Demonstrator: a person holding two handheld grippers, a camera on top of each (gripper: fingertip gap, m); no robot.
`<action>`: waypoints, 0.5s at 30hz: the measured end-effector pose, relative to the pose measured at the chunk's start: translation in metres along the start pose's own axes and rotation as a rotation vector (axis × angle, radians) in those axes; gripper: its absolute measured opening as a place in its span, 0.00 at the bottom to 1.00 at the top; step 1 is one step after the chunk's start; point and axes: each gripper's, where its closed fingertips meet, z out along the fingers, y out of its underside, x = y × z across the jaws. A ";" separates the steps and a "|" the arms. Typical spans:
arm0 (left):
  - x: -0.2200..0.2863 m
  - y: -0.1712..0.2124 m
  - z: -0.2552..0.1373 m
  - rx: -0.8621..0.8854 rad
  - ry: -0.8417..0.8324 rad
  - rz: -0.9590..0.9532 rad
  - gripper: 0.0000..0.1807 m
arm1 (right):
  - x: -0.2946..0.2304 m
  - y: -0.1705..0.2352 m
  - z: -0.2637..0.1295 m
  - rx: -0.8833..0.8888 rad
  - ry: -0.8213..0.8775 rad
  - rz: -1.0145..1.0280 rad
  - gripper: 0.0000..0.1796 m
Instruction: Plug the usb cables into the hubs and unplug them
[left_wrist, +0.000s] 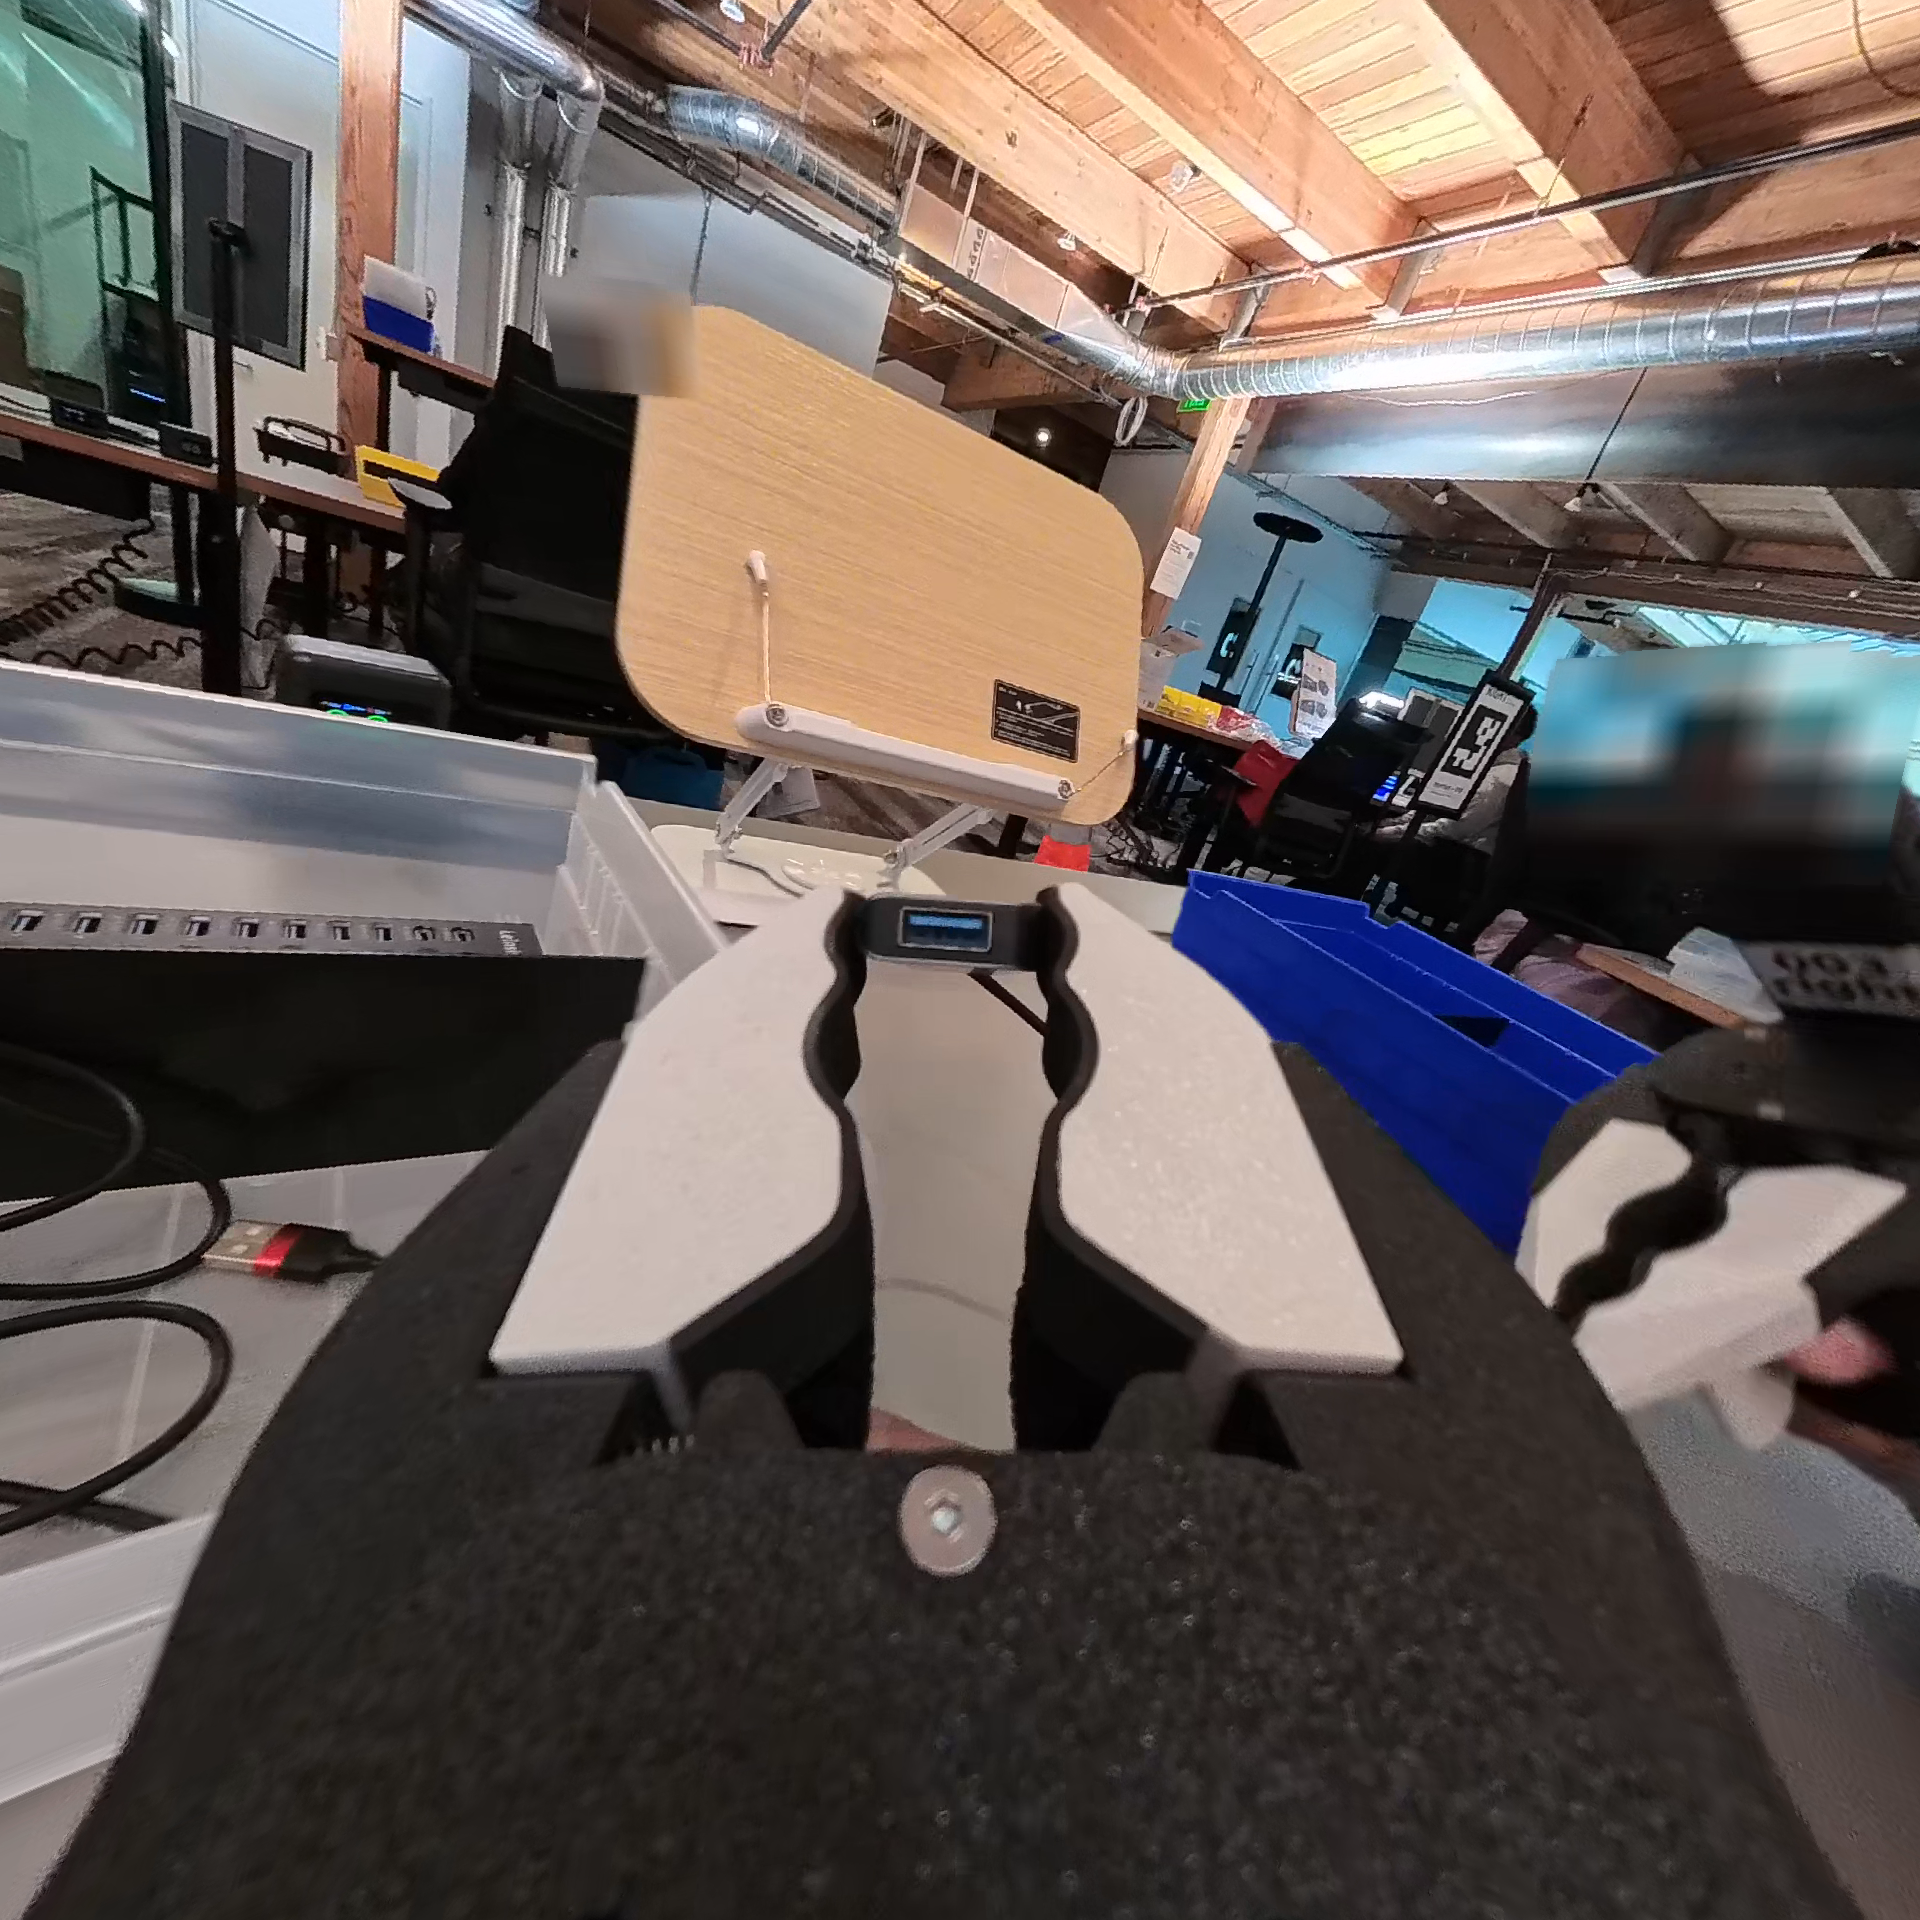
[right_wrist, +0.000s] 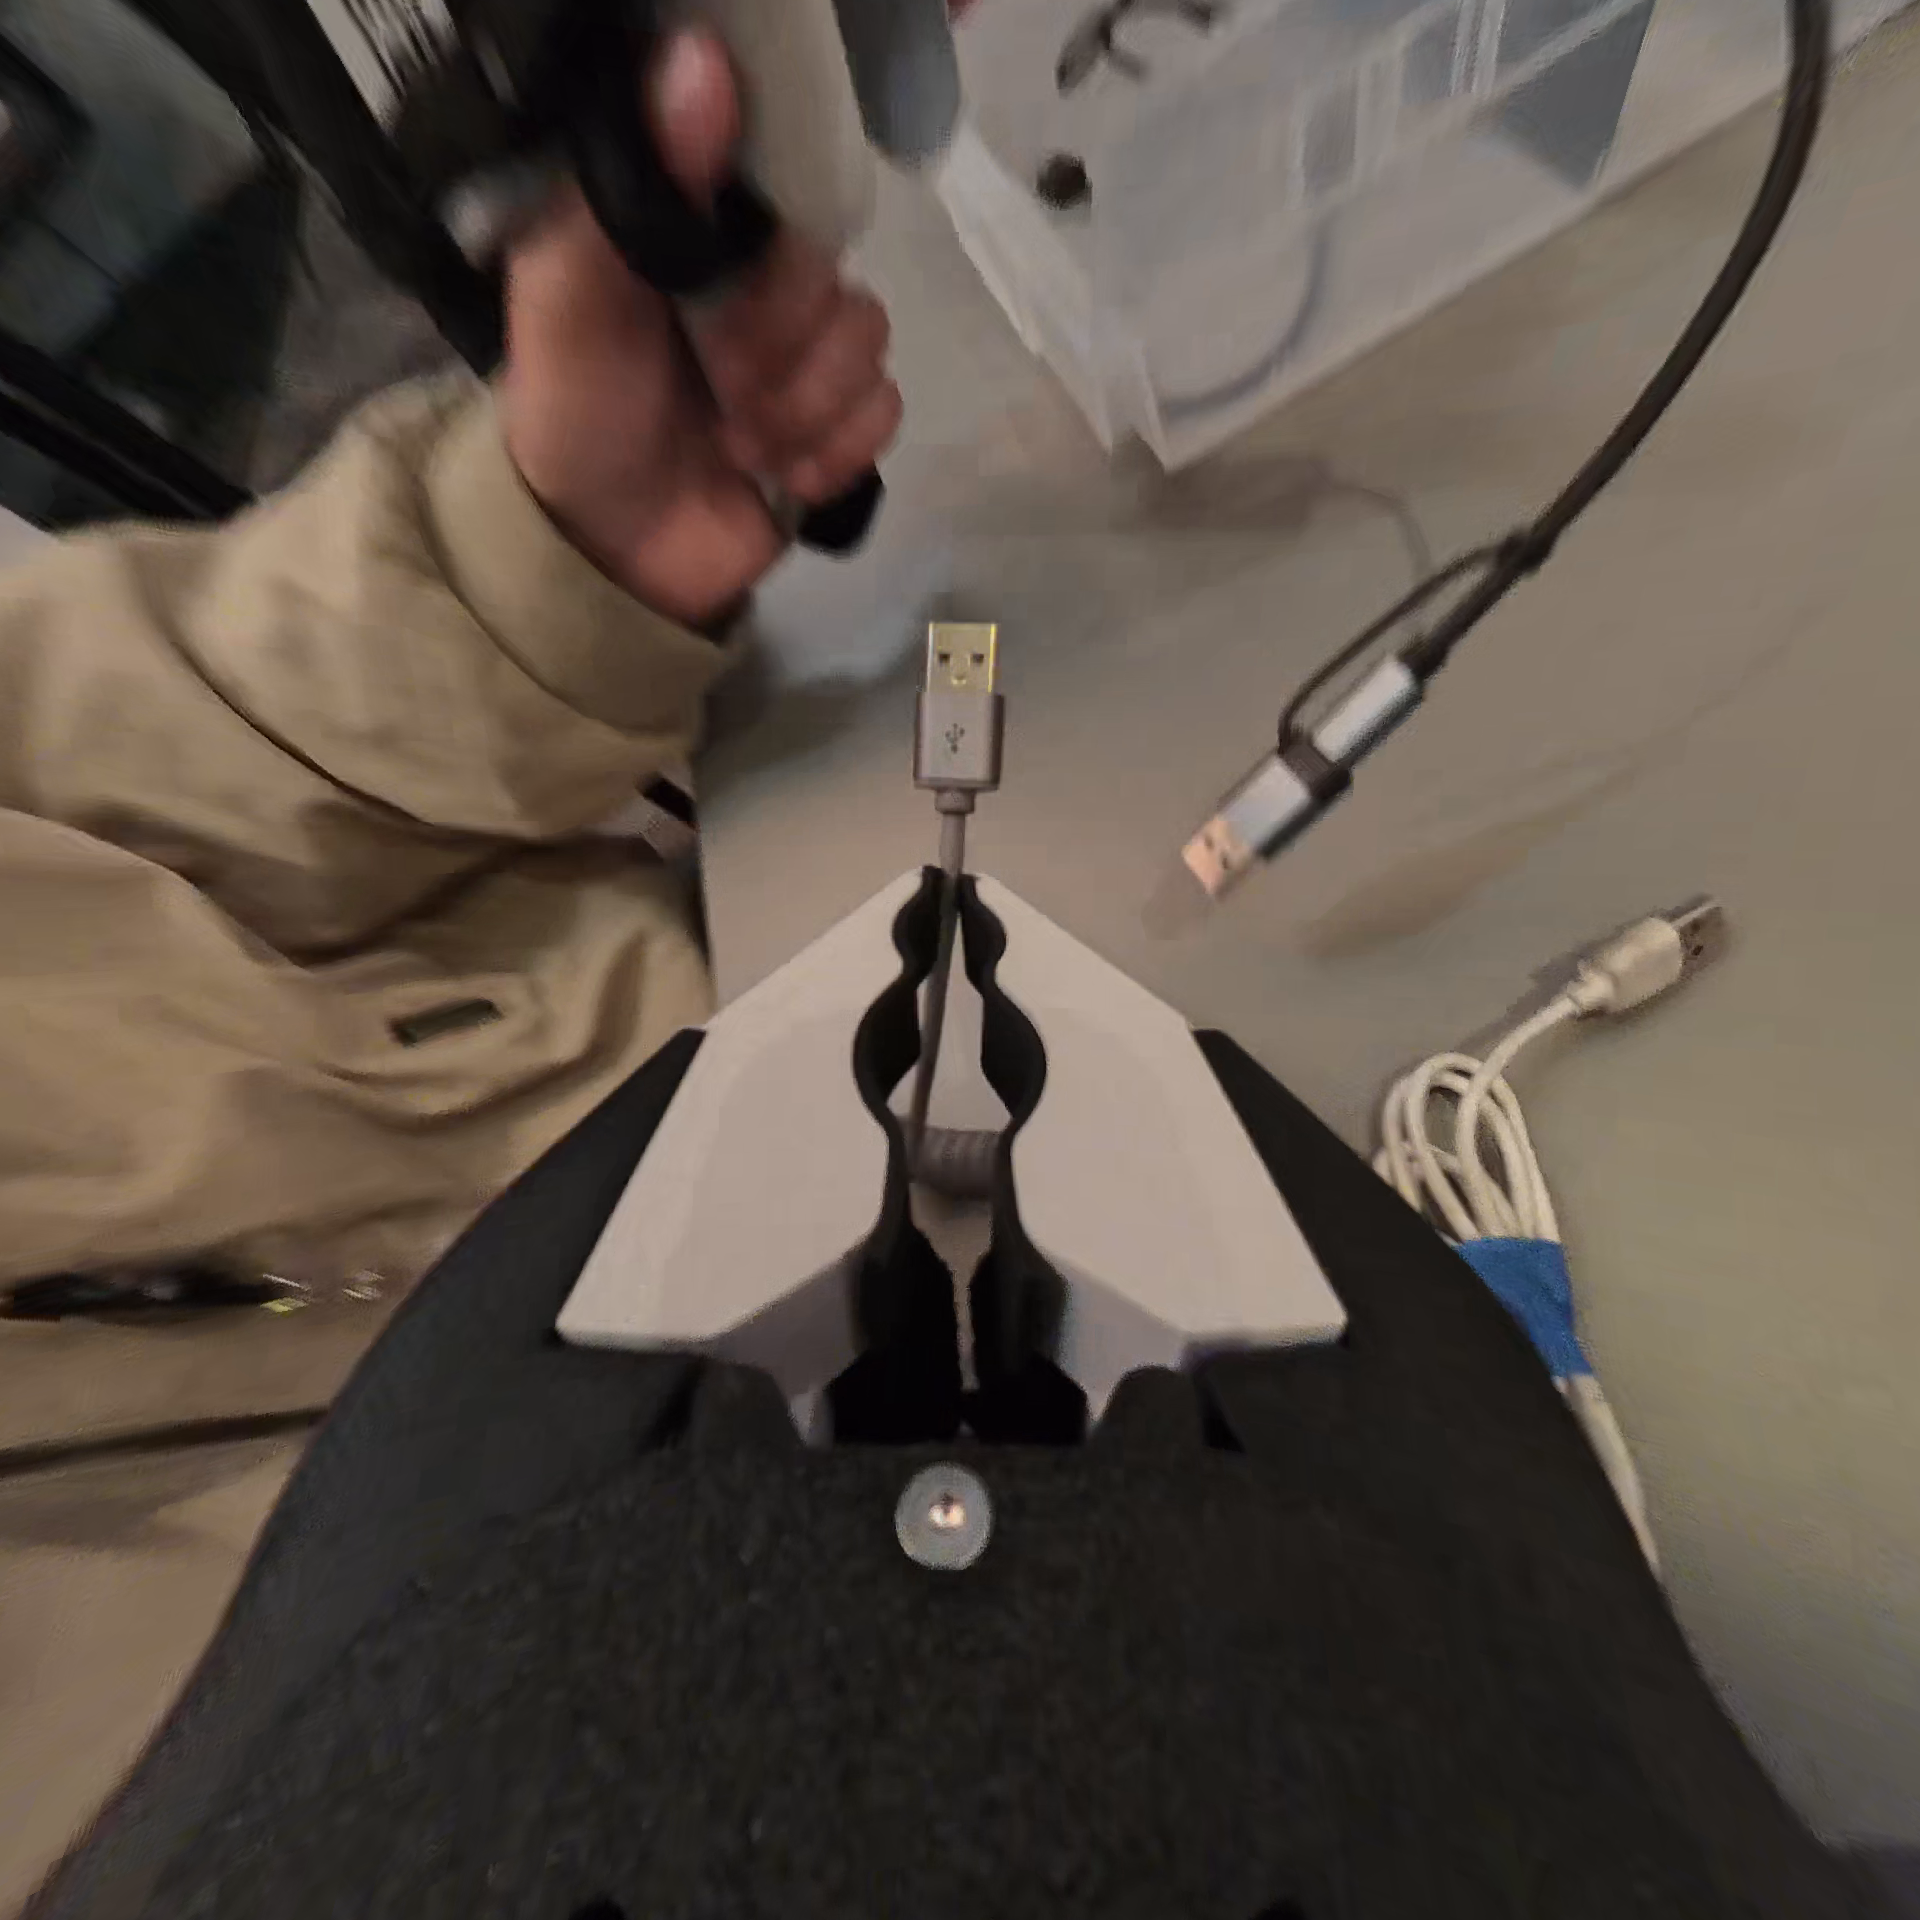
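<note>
Left tongs (left_wrist: 951, 940) clamp the small hub (left_wrist: 951, 932) port-out; right tongs (right_wrist: 943, 883) pinch the grey USB cable (right_wrist: 958, 727) behind its plug, probably so they can mate.

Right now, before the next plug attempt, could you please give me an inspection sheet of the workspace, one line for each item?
Surface: grey tabletop, bare between the cables.
Job's things: small grey hub, blue port facing the camera; long black multi-port hub at left.
Clutter: blue bin; clear plastic bin; wooden stand.
Grippers: left gripper shut on the small grey hub; right gripper shut on the grey USB cable, just behind its plug.
Cables: red-tipped USB cable; black cable with metal adapter; coiled white cable with blue tape.
Surroundings: open workshop, wooden ceiling, metal ducts; a beige sleeve.
</note>
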 end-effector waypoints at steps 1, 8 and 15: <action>0.005 0.001 0.001 -0.001 0.012 0.007 0.18 | -0.006 -0.010 -0.005 0.031 -0.021 0.018 0.01; 0.051 0.007 0.005 0.011 0.128 0.076 0.18 | -0.017 -0.045 -0.020 0.113 -0.042 0.140 0.01; 0.085 0.014 0.007 0.007 0.227 0.119 0.18 | -0.019 -0.049 -0.022 0.150 -0.106 0.218 0.01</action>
